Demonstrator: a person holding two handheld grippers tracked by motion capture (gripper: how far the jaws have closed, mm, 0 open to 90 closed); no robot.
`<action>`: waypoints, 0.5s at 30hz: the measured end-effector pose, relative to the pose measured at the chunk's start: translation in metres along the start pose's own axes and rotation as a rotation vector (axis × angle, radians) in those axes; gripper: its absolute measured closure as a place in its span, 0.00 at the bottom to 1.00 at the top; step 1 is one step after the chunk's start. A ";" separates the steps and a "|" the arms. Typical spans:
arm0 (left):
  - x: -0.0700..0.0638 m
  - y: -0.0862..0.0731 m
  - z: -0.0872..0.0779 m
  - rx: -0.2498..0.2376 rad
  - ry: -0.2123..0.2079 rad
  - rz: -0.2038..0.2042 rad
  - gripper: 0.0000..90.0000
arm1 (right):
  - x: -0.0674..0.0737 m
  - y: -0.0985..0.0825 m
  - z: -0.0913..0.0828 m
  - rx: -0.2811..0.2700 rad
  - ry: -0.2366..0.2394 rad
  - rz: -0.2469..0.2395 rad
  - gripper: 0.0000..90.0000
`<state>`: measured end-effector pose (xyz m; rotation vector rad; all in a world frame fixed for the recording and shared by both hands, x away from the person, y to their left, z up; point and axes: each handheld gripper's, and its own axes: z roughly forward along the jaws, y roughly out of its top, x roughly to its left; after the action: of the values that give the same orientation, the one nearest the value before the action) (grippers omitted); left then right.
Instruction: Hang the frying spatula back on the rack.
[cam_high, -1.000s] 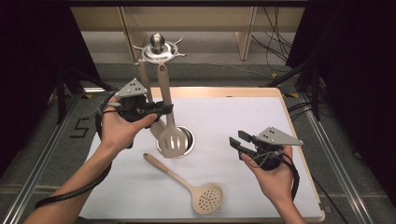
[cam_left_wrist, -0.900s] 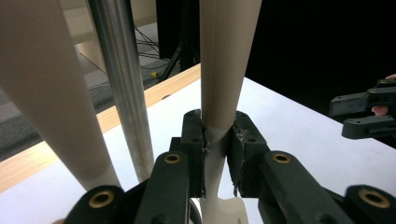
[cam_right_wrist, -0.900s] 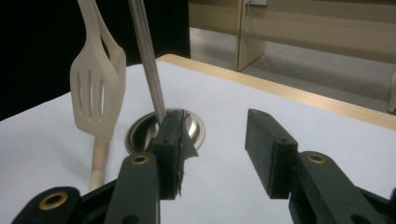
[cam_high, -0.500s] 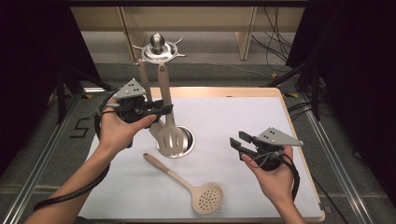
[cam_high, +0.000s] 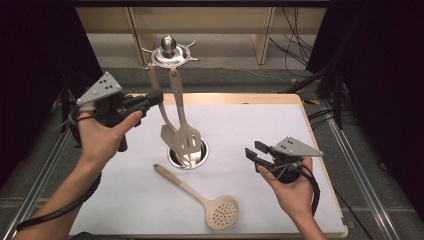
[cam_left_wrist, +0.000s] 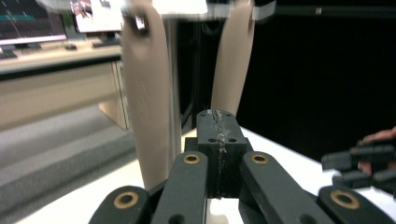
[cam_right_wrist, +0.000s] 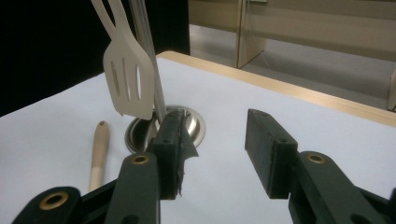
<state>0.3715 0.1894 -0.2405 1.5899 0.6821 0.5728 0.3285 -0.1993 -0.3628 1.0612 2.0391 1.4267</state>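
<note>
A metal utensil rack stands mid-table on a round base (cam_high: 200, 156) with a hook ring on top (cam_high: 168, 50). A beige slotted spatula (cam_high: 186, 137) and a second beige utensil (cam_high: 167, 134) hang from it. A beige skimmer (cam_high: 220, 212) lies flat in front of the base. My left gripper (cam_high: 155, 98) is raised left of the hanging handles; its jaws have just been closing and meet shut with nothing between them (cam_left_wrist: 218, 135). The two handles (cam_left_wrist: 147, 107) hang just beyond. My right gripper (cam_high: 252, 155) rests open to the right of the base, nothing between its jaws (cam_right_wrist: 215, 154).
White paper (cam_high: 260, 125) covers the wooden table top. The right gripper view has the spatula blade (cam_right_wrist: 128, 84), the rack pole (cam_right_wrist: 147, 51) and the skimmer handle (cam_right_wrist: 97, 154) ahead to the left. Dark curtains flank the table on both sides.
My left gripper has pulled up and to the left, away from the hanging handles, and its jaws have shut. The hanging utensils have shifted slightly. The right hand has stayed put.
</note>
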 end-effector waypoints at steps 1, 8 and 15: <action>0.000 0.002 -0.001 -0.015 0.005 0.001 0.99 | 0.000 0.000 0.000 0.001 -0.003 0.004 0.66; -0.001 0.022 -0.008 -0.077 0.044 0.010 0.99 | 0.000 0.000 -0.002 0.004 -0.008 0.004 0.66; 0.004 0.034 -0.007 -0.113 0.084 0.026 0.99 | -0.001 0.000 -0.001 -0.003 -0.002 0.002 0.66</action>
<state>0.3723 0.1947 -0.2062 1.4783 0.6802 0.6888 0.3285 -0.2007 -0.3626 1.0634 2.0348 1.4281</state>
